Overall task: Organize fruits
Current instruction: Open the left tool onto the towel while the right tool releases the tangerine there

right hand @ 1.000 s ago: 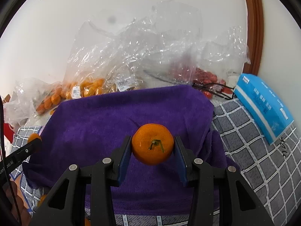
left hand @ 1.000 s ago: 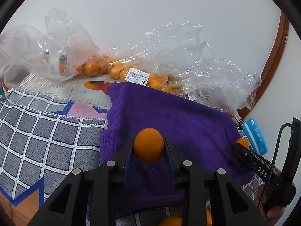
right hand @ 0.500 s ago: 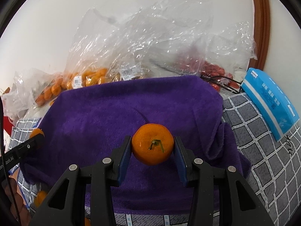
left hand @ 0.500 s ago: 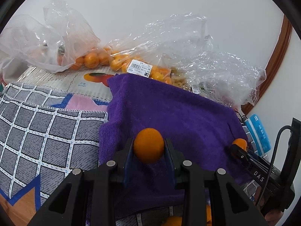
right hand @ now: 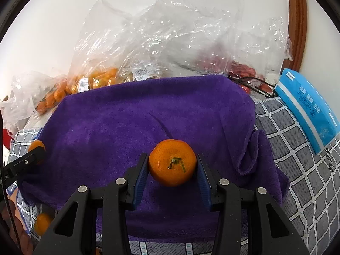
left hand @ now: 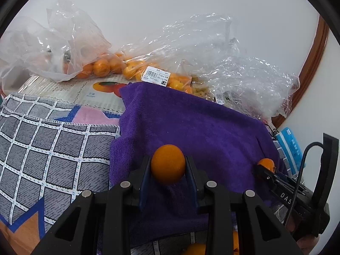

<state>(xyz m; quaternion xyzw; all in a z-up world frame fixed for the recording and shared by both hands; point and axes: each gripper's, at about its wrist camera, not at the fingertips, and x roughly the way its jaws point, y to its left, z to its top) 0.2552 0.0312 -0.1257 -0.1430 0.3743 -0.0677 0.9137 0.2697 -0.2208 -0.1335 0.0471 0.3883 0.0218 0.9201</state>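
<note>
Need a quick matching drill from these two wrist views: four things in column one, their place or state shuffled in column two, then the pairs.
1. stemmed mandarin
2. smooth orange fruit
3. blue packet
4. barcode label

A. on a clear bag of oranges
B. lying on the checked cloth
C. clamped in the left gripper
D. clamped in the right gripper

Pairs: 1-D, 2-C, 3-B, 4-A

Readable marks

The right gripper, at four o'clock in the left wrist view, bears white letters "DAS". The price sticker on the bag of oranges, at twelve o'clock, has a barcode, its print too small.
</note>
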